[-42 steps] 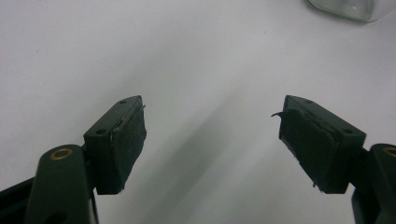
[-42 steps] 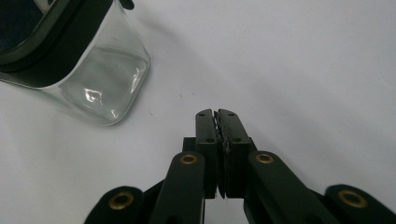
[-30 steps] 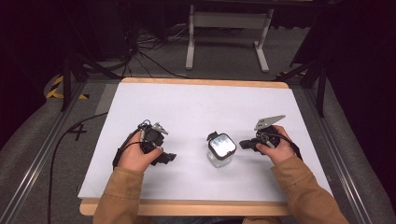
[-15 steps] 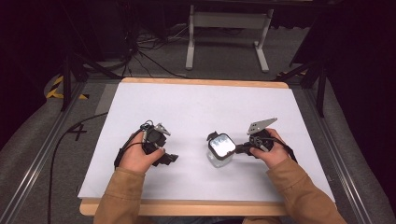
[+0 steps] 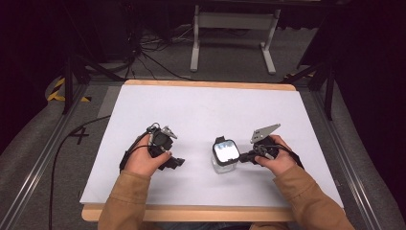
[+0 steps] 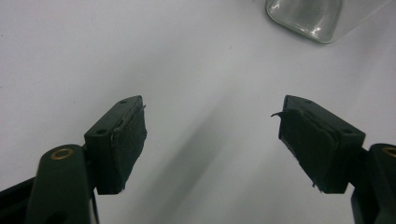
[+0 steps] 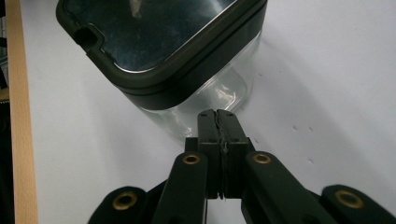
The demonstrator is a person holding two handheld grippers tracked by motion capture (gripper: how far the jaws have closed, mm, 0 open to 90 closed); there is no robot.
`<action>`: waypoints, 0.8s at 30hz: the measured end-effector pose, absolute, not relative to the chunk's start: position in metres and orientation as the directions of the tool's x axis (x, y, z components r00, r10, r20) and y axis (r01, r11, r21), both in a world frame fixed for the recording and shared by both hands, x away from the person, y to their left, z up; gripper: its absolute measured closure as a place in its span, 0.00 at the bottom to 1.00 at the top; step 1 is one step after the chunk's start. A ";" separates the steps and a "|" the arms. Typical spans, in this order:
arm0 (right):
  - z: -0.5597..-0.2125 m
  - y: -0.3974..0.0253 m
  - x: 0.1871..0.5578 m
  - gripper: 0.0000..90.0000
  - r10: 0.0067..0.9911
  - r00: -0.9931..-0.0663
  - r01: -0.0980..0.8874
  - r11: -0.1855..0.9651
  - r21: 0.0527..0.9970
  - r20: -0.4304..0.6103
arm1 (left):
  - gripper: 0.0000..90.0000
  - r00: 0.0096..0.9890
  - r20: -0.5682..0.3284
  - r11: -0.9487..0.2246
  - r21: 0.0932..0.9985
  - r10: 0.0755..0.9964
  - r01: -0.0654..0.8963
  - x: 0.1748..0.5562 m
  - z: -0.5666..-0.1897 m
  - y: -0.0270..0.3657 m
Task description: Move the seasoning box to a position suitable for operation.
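Observation:
A small square glass jar [image 5: 225, 156] with a black-rimmed lid stands on the white table [image 5: 201, 115], near the front middle. My right gripper [image 5: 245, 156] is shut, its tips right against the jar's glass side [image 7: 205, 100], just under the lid [image 7: 159, 37]. The two pads press on each other with nothing between them. My left gripper [image 5: 178, 163] rests to the jar's left, a hand's width away, open. Its pads [image 6: 128, 140] stand wide apart over bare table, and the jar's base [image 6: 317, 18] shows at the top of the left gripper view.
The table's wooden front edge [image 5: 191, 213] runs just below the person's forearms. Metal rails [image 5: 43, 158] flank the table. A grey stand [image 5: 234, 28] and cables lie on the floor beyond the far edge.
My right gripper has slid left until its tips reach the jar. The left gripper has stayed in place.

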State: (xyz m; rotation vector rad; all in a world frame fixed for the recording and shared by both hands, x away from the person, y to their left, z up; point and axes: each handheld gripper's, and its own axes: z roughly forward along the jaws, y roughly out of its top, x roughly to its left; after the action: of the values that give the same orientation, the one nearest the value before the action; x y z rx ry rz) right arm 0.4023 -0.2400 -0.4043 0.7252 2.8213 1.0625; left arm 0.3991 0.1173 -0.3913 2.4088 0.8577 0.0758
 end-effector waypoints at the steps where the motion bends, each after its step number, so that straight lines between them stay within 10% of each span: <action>1: -0.404 -0.240 0.402 1.00 0.437 -0.892 0.405 0.661 0.632 0.115 | 0.26 0.795 -0.130 -0.632 0.538 0.592 0.558 0.400 -0.391 0.117; 24: -0.412 -0.228 0.388 1.00 0.411 -0.904 0.393 0.684 0.615 0.120 | 0.32 0.849 -0.085 -0.678 0.563 0.521 0.473 0.403 -0.389 0.097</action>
State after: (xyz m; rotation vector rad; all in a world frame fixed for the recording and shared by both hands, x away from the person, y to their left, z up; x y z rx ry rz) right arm 0.3877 -0.2281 -0.4116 0.6821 2.8571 1.0331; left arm 0.4028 0.0967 -0.3887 2.4339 0.7226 0.1094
